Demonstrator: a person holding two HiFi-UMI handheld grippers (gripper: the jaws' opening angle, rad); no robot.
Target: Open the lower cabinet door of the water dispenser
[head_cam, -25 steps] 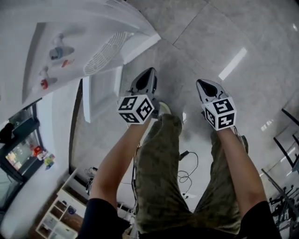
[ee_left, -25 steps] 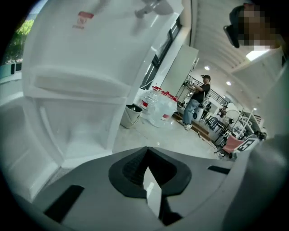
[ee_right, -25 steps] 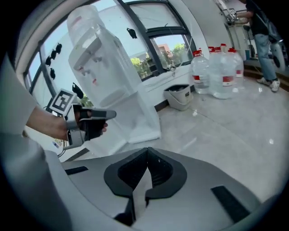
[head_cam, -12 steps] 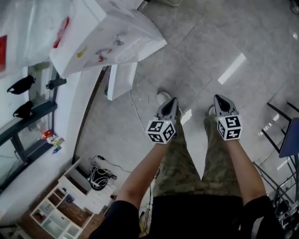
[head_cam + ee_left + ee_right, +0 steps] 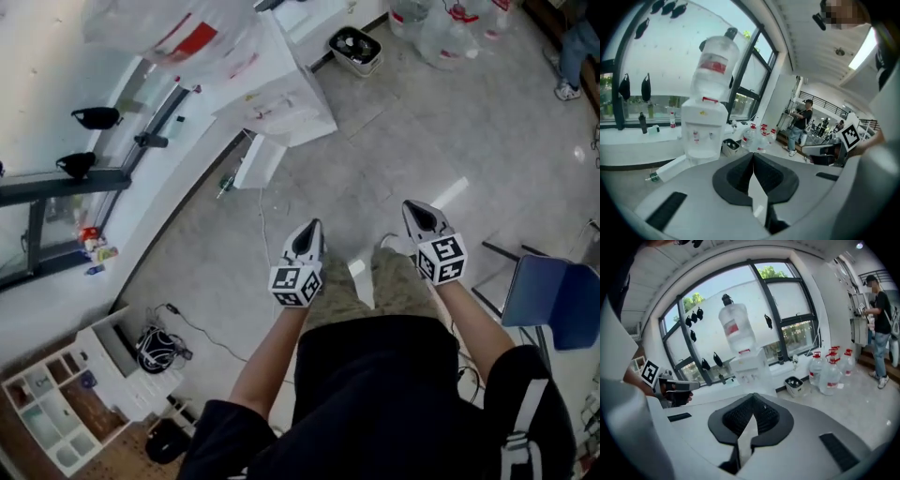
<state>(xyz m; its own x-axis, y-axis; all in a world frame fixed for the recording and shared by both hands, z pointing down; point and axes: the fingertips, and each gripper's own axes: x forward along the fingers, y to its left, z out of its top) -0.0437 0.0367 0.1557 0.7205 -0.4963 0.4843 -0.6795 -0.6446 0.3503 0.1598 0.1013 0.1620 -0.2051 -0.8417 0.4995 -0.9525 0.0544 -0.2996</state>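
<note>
Plainly, both tools are idle. The grey plastic left gripper with black ribbed pads has its jaws pressed together on nothing, and the matching right gripper is closed and empty too. Both are held side by side over the pale grey tiled floor.

Any further pull on the door calls for parting one pair of jaws first. That gripper should come in low, pinch the panel's free edge, and swing it along its hinge arc. A straight tug, I judge, could rock so top-heavy a unit.

Well apart from both grippers, by the window wall, stands the white box-shaped plastic water dispenser. A large clear water bottle with a red label sits upturned on top. Its flat white lower cabinet door juts out from the base, and looks already swung open.
</note>
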